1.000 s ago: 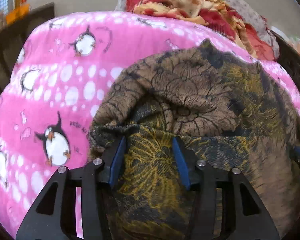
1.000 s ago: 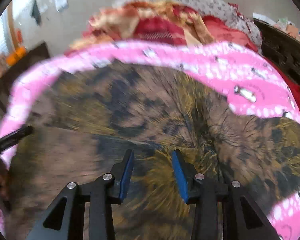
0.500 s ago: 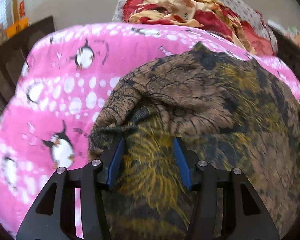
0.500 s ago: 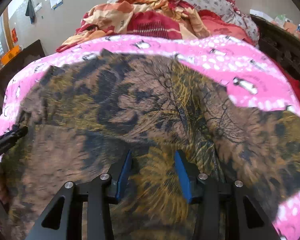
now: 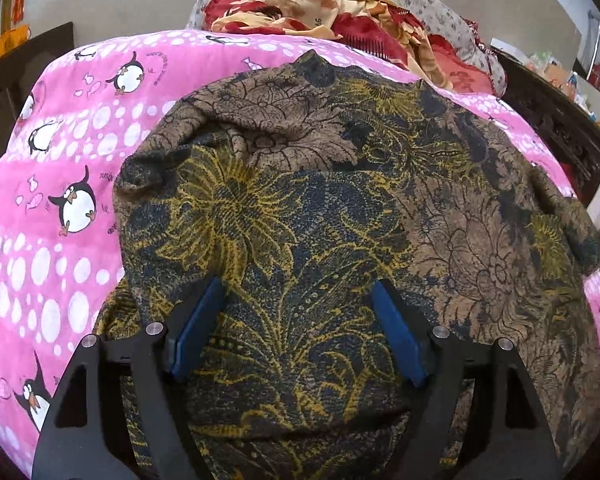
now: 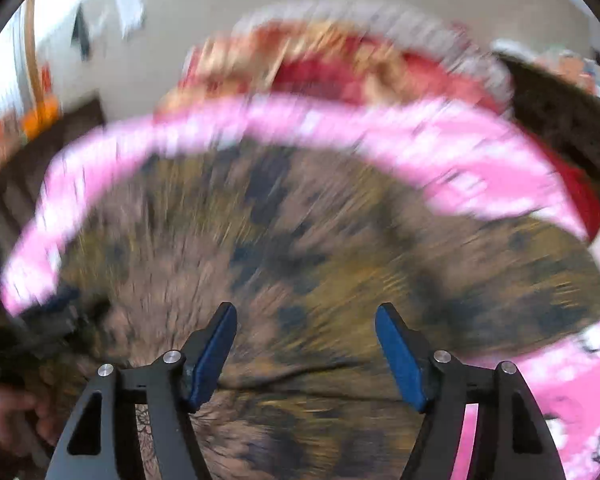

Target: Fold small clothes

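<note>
A brown cloth with yellow and dark floral print (image 5: pixel 340 200) lies spread on a pink penguin blanket (image 5: pixel 60 160), with a rumpled fold near its far left corner. My left gripper (image 5: pixel 298 292) is open and empty just above the cloth's near part. My right gripper (image 6: pixel 306 316) is open and empty over the same cloth (image 6: pixel 300 248); that view is blurred by motion. The left gripper shows at the right wrist view's left edge (image 6: pixel 40 320).
A heap of red and orange bedding (image 5: pixel 340 12) on a grey flowered pillow lies beyond the blanket. Dark wooden furniture (image 5: pixel 552 112) stands at the right, and a dark board at the left (image 5: pixel 20 68).
Both grippers have opened wide and let go of the cloth, which now lies flatter. The right gripper is moving fast, blurring its view.
</note>
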